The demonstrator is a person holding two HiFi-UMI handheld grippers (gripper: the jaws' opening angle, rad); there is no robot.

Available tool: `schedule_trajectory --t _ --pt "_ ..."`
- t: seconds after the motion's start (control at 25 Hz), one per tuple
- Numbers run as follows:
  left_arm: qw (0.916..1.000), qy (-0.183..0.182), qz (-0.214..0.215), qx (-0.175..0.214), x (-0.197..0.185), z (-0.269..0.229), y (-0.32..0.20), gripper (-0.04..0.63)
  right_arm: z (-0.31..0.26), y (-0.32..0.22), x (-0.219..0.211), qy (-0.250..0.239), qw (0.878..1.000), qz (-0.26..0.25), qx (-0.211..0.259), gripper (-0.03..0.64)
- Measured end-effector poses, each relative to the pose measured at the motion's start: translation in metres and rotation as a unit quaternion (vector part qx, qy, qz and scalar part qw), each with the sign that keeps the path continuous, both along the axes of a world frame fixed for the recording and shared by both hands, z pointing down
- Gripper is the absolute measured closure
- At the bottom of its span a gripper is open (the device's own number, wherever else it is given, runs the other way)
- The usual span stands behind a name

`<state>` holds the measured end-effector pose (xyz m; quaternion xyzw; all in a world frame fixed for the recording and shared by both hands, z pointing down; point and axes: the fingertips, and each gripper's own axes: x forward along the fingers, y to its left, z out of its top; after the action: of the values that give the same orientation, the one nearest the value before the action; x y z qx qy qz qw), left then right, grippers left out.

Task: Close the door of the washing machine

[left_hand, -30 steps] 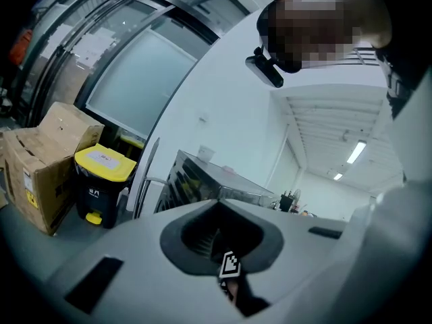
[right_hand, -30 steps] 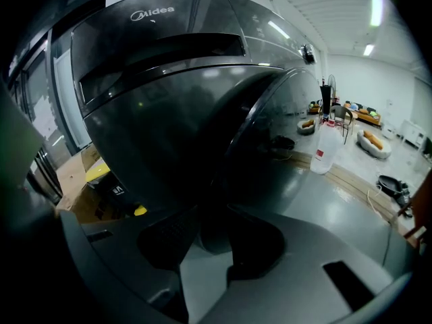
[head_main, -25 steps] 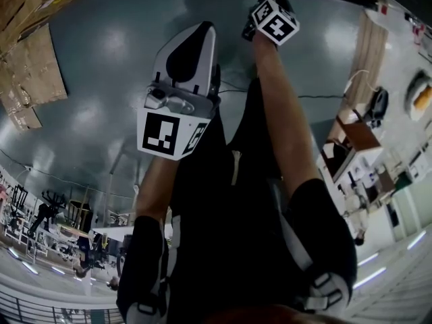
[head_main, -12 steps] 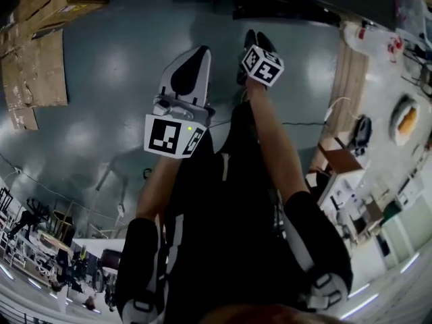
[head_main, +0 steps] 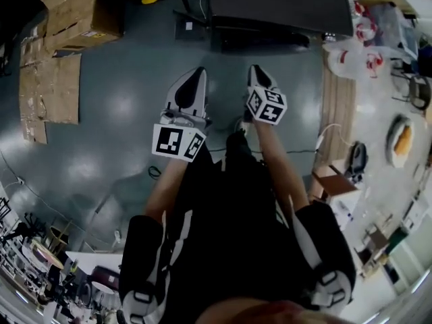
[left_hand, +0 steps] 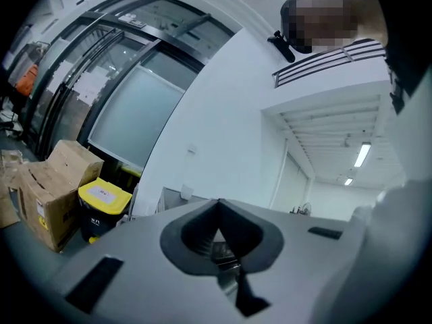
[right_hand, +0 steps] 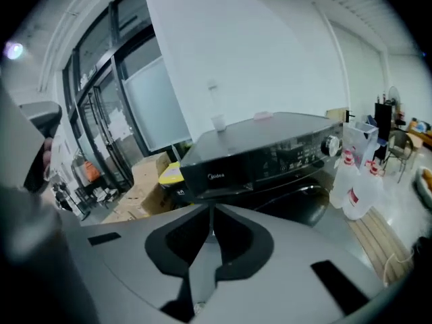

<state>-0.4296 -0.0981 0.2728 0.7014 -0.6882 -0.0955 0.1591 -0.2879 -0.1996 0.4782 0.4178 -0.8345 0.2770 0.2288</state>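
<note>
The dark washing machine [head_main: 280,5] stands at the top of the head view, a floor's width beyond both grippers. The right gripper view faces its control panel [right_hand: 270,157] and the round dark door [right_hand: 304,204] below; I cannot tell whether the door sits flush. My right gripper [right_hand: 212,211] points down toward the machine. Its jaws have just been closing and now meet at the tips with nothing between them. My left gripper [left_hand: 217,204] points level at a white wall, jaws together and empty. In the head view the left gripper [head_main: 191,90] and right gripper [head_main: 260,79] are side by side.
Cardboard boxes [head_main: 74,12] and a yellow-lidded bin [left_hand: 101,204] stand left of the machine. White plastic jugs [right_hand: 354,174] and a wooden strip [head_main: 337,106] lie to its right. Grey floor [head_main: 121,113] lies between me and the machine.
The washing machine has come into the top of the head view. Both grippers sit lower in the picture, and the right one has drawn back beside the left.
</note>
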Motion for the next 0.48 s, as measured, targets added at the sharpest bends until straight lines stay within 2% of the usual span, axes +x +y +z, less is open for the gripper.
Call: schedule_trajectory --t 0.24,0.48 --pt "0.9997 -0.009 -0.013 0.018 0.014 -0.04 0.019 0.589 -0.081 0.023 0.017 -0.04 0.997 -0.025 0.054 0.603" --pt "0.9989 -0.034 -0.001 0.031 0.031 -0.074 0.028 0.589 -0.15 0.043 0.029 -0.072 0.991 -0.04 0.102 0.606"
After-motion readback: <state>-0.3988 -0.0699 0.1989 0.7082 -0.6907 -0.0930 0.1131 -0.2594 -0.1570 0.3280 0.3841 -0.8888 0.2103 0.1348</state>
